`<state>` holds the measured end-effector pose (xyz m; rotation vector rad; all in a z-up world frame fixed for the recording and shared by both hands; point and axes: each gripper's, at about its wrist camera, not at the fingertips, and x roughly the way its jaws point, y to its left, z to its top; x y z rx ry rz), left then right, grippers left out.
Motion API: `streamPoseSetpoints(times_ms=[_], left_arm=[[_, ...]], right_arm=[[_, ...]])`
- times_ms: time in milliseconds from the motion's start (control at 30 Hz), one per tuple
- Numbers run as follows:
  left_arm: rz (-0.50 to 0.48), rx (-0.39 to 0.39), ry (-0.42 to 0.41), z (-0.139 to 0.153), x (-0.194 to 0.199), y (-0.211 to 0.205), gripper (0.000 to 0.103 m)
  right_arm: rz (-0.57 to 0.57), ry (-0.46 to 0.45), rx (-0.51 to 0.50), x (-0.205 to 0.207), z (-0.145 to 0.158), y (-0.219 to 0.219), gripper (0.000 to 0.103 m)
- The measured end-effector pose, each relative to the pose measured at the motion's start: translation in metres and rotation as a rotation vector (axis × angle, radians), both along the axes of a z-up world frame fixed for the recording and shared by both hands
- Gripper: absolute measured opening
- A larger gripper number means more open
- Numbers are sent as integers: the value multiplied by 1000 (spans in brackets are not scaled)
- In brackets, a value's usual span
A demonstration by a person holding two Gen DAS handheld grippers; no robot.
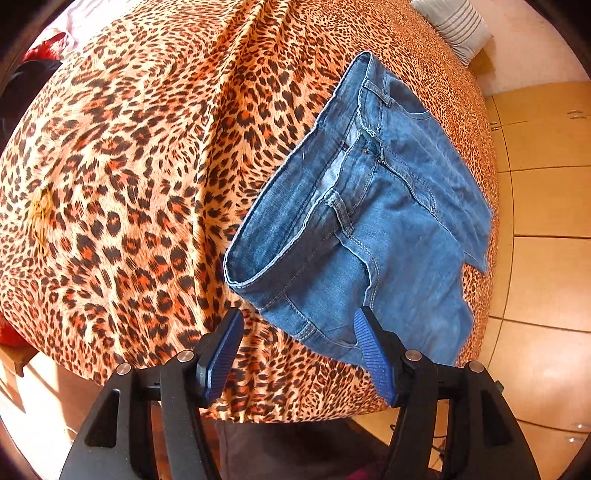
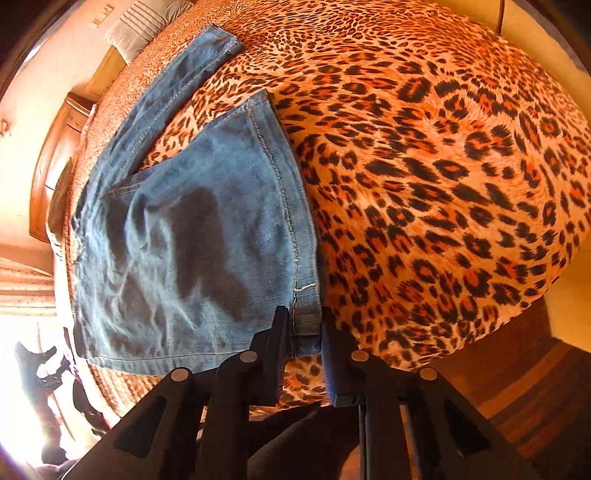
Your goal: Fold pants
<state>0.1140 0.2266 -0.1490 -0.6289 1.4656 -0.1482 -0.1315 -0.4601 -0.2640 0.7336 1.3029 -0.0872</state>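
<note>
Blue jeans lie on a leopard-print bedspread (image 1: 147, 166). In the left wrist view the waist end of the jeans (image 1: 362, 221) lies flat, waistband open toward the left. My left gripper (image 1: 299, 325) is open and empty, hovering just in front of the near hip corner. In the right wrist view the leg end of the jeans (image 2: 192, 229) shows, one leg spread near, the other leg (image 2: 177, 74) stretching away. My right gripper (image 2: 303, 328) is shut on the hem corner of the near leg (image 2: 308, 314).
A striped grey pillow (image 1: 458, 26) lies at the bed's far end, also in the right wrist view (image 2: 140, 26). Tiled floor (image 1: 546, 258) and a wooden cabinet (image 2: 55, 158) flank the bed. A tangle of yellow thread (image 1: 40, 214) lies on the bedspread.
</note>
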Motion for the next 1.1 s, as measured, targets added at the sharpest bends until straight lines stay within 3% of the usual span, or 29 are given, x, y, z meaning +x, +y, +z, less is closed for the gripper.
streamPoseSetpoints(times_ms=[167, 267, 333, 400, 467, 567, 667, 767, 833, 933, 1000, 1100], left_arm=[[24, -28, 88, -37, -7, -11, 69], [90, -117, 103, -61, 4, -15, 66], [144, -115, 81, -69, 17, -16, 53], [173, -91, 66, -71, 24, -16, 17], [190, -46, 87, -71, 27, -18, 15], [192, 11, 103, -64, 19, -24, 15], [193, 46, 135, -68, 0, -25, 16], [241, 6, 190, -89, -5, -21, 17], [248, -11, 196, -87, 1, -21, 17], [128, 51, 151, -68, 10, -26, 30], [62, 51, 118, -51, 9, -26, 50], [-67, 89, 73, -29, 5, -25, 51]], right_arm=[[-20, 20, 5, -2, -3, -2, 19], [-7, 24, -4, 4, -2, 2, 20], [5, 34, -14, 5, -3, 2, 20], [19, 35, -34, 11, -2, 8, 19], [12, 27, -34, 12, 0, 9, 19], [-19, 5, 5, -2, 10, 3, 18], [-13, 42, 16, -17, 4, 3, 18], [-30, 75, 28, -16, -12, 1, 19], [-38, 75, 29, -13, -8, -1, 22], [-37, 76, -17, -11, 7, -14, 27], [-91, 60, -27, -13, 18, -33, 37], [-169, 25, -59, -9, 36, -60, 50]])
